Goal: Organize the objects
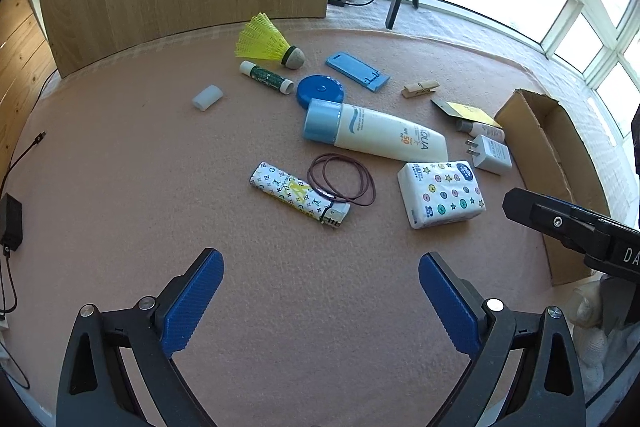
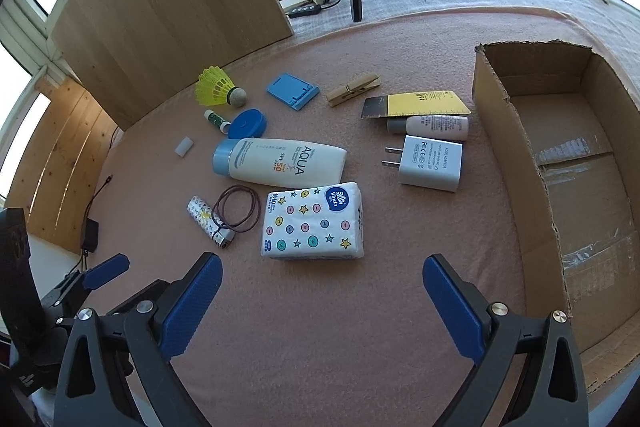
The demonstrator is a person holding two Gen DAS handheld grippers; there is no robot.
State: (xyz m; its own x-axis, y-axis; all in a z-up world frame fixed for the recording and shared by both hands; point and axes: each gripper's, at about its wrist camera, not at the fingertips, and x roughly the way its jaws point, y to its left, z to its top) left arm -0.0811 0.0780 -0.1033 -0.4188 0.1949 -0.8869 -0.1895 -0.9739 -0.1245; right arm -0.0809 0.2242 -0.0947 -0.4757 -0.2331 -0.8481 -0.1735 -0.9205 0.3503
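Objects: loose on the pink mat; tissue pack (image 2: 313, 223) nearest my right gripper, sunscreen bottle (image 2: 280, 163) just beyond it.
Cardboard box (image 2: 516, 163): right of the clutter, open, nothing in it.
Right gripper (image 2: 322, 301): spread wide, holding nothing.
Left gripper (image 1: 320, 301): spread wide, holding nothing, near the lighter (image 1: 300, 195).
Risk: I judge a wide closing could drag the rubber bands (image 1: 342, 179), which overlap the lighter.

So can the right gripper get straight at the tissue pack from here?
Probably yes. The right gripper is open and empty, the tissue pack lies flat just ahead of it, and only bare mat lies between.
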